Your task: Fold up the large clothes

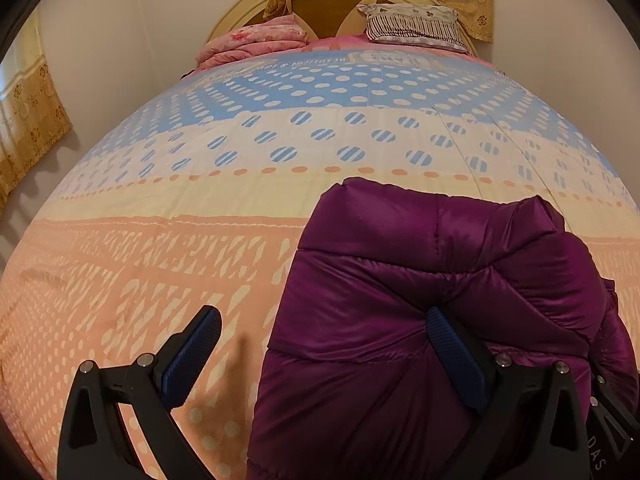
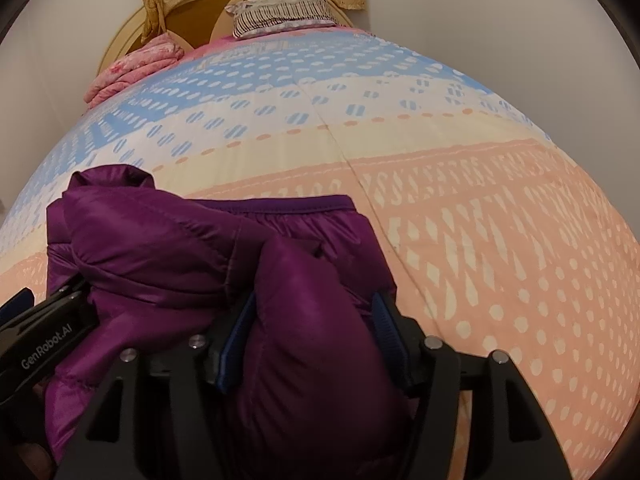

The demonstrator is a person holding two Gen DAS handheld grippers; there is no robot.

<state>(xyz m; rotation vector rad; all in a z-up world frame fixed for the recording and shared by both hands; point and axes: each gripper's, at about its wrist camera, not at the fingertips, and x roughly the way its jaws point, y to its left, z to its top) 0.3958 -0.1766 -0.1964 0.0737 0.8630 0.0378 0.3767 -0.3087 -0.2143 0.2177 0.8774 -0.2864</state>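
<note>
A puffy purple jacket [image 1: 420, 264] lies bundled in folds on the bedspread [image 1: 168, 240], near the front edge. My left gripper [image 1: 323, 314] is open wide: one finger hangs over the bare bedspread, the other finger [image 1: 454, 352] rests against the jacket's top. In the right wrist view a thick fold of the jacket [image 2: 312, 344] bulges up between the blue pads of my right gripper [image 2: 314, 304], touching both, so it is shut on that fold. The left gripper's body [image 2: 40, 340] shows beside the jacket's left side.
The bedspread [image 2: 500, 240] is patterned in peach, cream and blue and covers the whole bed. At the headboard lie a folded pink blanket [image 1: 256, 40] and a striped pillow [image 1: 412, 26]. A gold curtain [image 1: 28, 120] hangs on the left wall.
</note>
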